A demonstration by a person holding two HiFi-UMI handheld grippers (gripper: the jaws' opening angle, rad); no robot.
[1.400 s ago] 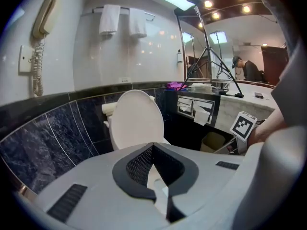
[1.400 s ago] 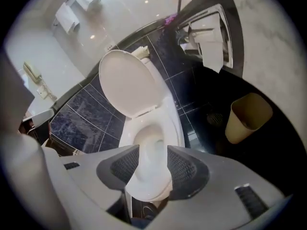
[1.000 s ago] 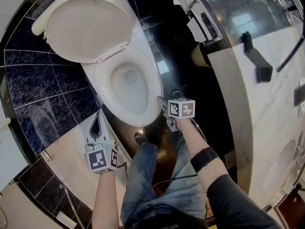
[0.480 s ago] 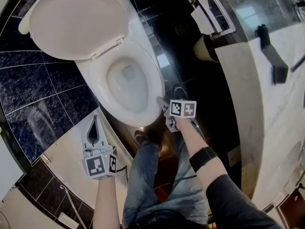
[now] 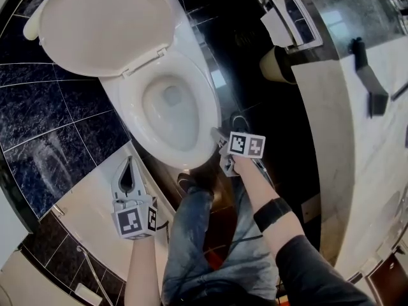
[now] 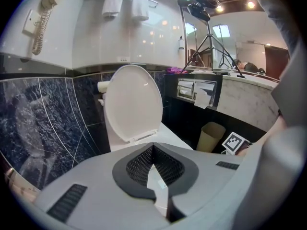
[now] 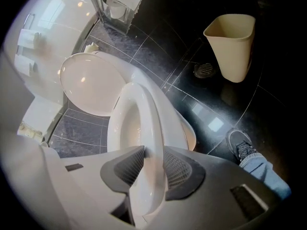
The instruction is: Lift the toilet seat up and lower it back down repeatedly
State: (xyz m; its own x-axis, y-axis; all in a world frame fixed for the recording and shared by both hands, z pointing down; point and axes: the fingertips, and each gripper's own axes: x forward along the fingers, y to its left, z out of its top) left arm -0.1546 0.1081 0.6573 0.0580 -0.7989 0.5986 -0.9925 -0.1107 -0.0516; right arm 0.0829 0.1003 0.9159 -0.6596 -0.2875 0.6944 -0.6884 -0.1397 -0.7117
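Observation:
The white toilet seat (image 5: 205, 104) lies low over the bowl, and the lid (image 5: 102, 24) stands raised behind it. My right gripper (image 5: 217, 136) is at the seat's front right rim. In the right gripper view the seat (image 7: 144, 109) runs between the two pads of the right gripper (image 7: 152, 153), which have just been closing and now press on it from both sides. My left gripper (image 5: 131, 160) hangs left of the bowl, apart from it, over pale tiles. Its tips meet with nothing between them in the left gripper view (image 6: 153, 148).
A beige waste bin (image 5: 275, 64) stands on the dark floor right of the toilet, beside a marble counter (image 5: 357, 145). The person's shoe (image 5: 187, 185) and jeans are just in front of the bowl. A floor drain (image 7: 205, 70) lies near the bin.
The right gripper's marker cube has rolled a little while it stayed at the seat's front rim. The left gripper has sunk slightly. The head view has shifted toward the toilet.

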